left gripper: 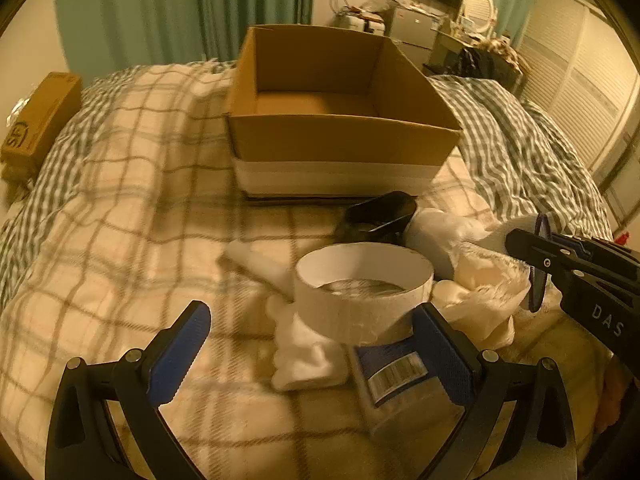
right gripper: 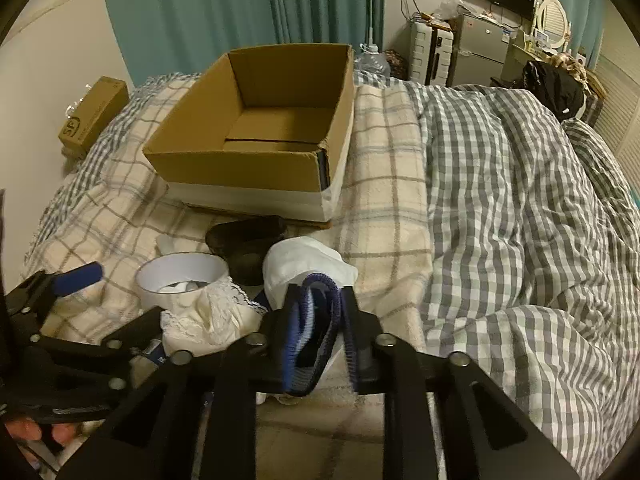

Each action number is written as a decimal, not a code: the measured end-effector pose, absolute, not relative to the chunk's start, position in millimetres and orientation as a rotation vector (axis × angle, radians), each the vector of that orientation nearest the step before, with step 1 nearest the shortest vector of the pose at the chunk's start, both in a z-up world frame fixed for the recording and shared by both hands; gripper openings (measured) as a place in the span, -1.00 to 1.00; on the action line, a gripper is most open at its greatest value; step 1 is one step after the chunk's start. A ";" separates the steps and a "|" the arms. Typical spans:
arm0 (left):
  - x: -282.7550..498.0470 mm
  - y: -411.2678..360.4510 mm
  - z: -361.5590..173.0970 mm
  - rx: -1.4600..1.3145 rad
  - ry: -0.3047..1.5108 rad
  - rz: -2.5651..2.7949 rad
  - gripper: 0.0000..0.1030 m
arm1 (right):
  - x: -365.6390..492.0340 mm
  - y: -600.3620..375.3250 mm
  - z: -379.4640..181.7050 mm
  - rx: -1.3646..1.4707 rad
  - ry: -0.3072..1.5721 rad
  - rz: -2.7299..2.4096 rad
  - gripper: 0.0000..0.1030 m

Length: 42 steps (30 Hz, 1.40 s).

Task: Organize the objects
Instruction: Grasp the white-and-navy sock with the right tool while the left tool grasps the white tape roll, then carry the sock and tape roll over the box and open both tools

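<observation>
An open, empty cardboard box (left gripper: 340,136) (right gripper: 248,160) stands on the bed beyond a pile of small items. The pile holds a white round tub (left gripper: 362,292) (right gripper: 180,272), a black pouch (left gripper: 380,214) (right gripper: 248,240), white cloths (left gripper: 476,280) (right gripper: 308,264) and a clear packet with a barcode (left gripper: 396,376). My left gripper (left gripper: 316,352) is open just in front of the tub, its right finger on the packet. My right gripper (right gripper: 320,320) is shut on a blue-edged sock (right gripper: 316,320), held above the pile; it shows at the right of the left wrist view (left gripper: 538,264).
The bed has a cream plaid blanket (left gripper: 120,240) and a grey checked duvet (right gripper: 520,220). A small brown box (left gripper: 36,128) sits off the bed's left side. Curtains, a suitcase, a fridge and a desk stand at the back.
</observation>
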<state>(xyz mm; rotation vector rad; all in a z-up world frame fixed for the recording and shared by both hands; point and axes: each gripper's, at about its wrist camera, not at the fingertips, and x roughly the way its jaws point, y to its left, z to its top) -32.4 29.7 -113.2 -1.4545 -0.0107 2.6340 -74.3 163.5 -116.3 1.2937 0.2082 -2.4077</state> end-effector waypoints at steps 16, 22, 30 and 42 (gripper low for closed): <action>-51.6 33.7 -122.1 -1.440 -0.152 2.446 0.57 | -64.2 164.1 -91.5 1.184 0.213 -2.442 -0.87; -41.5 17.7 -69.3 -1.298 -0.089 2.582 0.57 | -52.4 159.0 -49.3 1.047 0.244 -2.489 -0.88; -64.5 -4.7 2.5 -1.135 -0.096 2.735 0.57 | -60.5 131.0 15.2 0.874 0.305 -2.473 -0.88; -145.3 -7.2 19.2 -1.045 0.022 2.887 0.57 | -155.1 84.0 42.2 0.812 0.302 -2.487 -0.88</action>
